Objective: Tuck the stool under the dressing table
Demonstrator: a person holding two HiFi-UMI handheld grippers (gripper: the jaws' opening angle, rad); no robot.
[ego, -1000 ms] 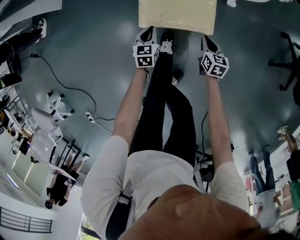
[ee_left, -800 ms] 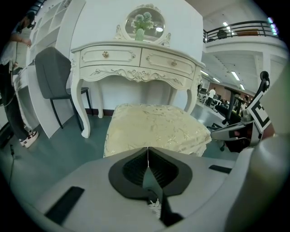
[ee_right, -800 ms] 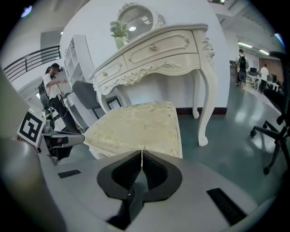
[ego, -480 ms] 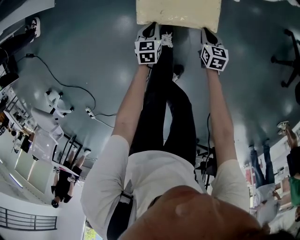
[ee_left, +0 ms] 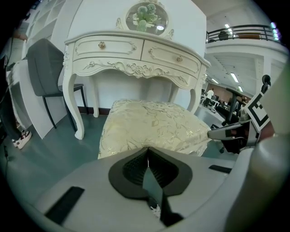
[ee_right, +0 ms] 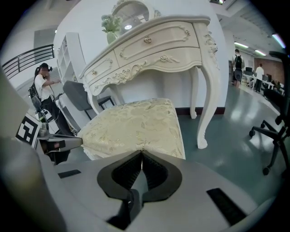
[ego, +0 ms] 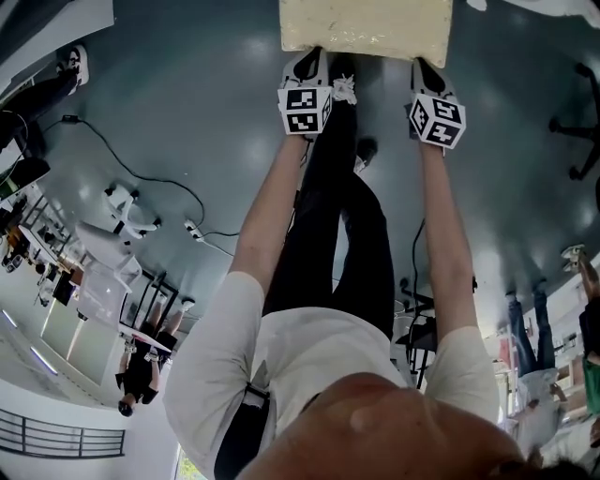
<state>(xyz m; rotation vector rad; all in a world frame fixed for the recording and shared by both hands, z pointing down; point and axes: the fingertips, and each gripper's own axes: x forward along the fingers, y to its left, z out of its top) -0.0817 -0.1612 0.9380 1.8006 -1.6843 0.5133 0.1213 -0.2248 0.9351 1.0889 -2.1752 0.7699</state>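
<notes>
While I was leaning over with both arms stretched out, the stool (ego: 366, 23) stood on the dark grey floor (ego: 187, 112) right in front of me, and both tongs were at its near edge. My left gripper (ee_left: 147, 149) had its jaws pressed fully together, no gap at all, with the tips touching the near edge of the cream brocade seat. Same deal with my right gripper (ee_right: 142, 152): jaws closed tight and tips against the seat edge near the other corner. A small crease in the cover ran right up to those tips, but I honestly couldn't tell if any cloth was caught between them. From the head view the two grippers sat side by side along that near edge, each with its marker cube (ego: 303, 108) facing up, and my legs were between my arms. As for the stool itself, it was in front of the white carved dressing table (ee_left: 136, 54), lined up with the gap between the curved front legs, with most of the seat out in the open on my side. The table had two drawers and a round mirror (ee_left: 146, 16) on top. A grey chair (ee_left: 45, 68) stood to the left of the table, and a black office chair (ee_right: 276, 131) was off to the right.
</notes>
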